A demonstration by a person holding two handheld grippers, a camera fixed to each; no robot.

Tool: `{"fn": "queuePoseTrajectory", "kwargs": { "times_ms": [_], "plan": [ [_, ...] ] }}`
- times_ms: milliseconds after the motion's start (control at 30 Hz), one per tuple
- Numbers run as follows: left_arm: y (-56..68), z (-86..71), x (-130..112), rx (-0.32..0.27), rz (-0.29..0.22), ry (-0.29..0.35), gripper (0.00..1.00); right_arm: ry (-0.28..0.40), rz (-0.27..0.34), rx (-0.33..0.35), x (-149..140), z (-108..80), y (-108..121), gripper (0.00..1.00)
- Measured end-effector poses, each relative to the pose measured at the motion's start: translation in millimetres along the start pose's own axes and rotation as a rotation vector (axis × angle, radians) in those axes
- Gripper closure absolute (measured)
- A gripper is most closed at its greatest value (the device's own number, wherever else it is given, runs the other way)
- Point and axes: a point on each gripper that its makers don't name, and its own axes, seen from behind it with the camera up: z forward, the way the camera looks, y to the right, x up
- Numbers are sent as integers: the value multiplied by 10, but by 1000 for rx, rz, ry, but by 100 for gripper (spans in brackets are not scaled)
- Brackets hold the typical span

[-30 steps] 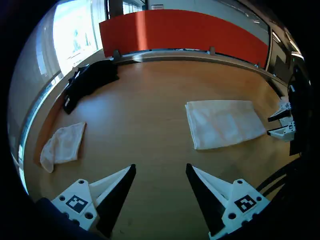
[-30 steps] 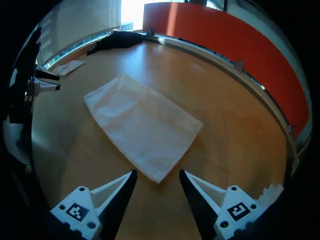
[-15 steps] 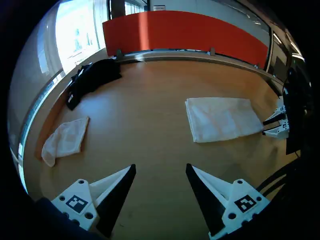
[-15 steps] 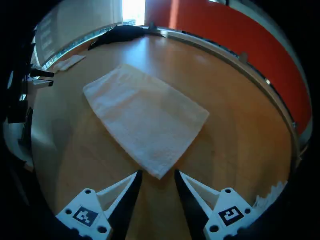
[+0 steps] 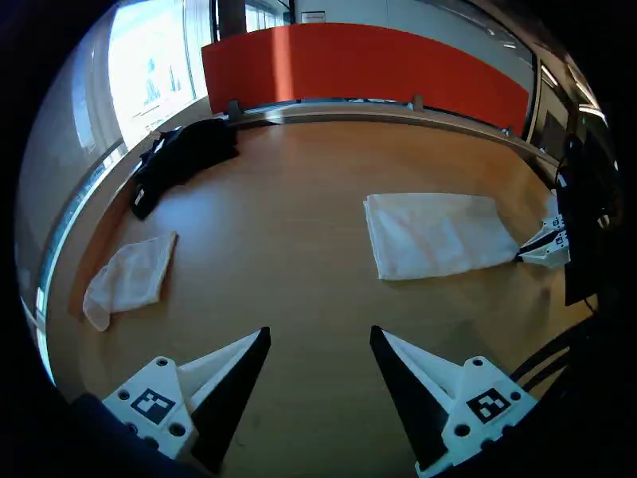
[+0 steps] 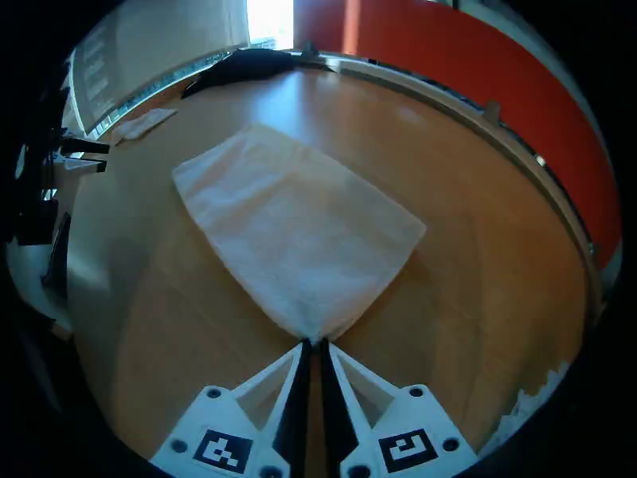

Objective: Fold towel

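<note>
- Towel (image 6: 295,231) corner at 6 o'clock pinched btw R gripper (image 6: 314,346) fingers, nearly pressed together.
- L gripper (image 5: 319,330) fingers spread over table (image 5: 302,239); towel at 2 o'clock.

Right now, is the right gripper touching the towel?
Touching. In the right gripper view, the gripper is closed on the near corner of the towel, with no gap visible.

White towel (image 5: 434,235) flat on wooden table (image 5: 295,207)
</note>
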Motion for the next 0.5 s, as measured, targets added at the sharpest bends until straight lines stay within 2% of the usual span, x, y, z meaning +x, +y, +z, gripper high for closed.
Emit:
{"fn": "queuePoseTrajectory", "kwargs": {
  "times_ms": [267,500],
  "plan": [
    [-10,-14,8,0,-6,1,7,8,-22,-13,60,-55,19,95],
    [-24,-48,14,1,-17,4,7,27,-52,-35,245,-158,50,96]
  ]
}}
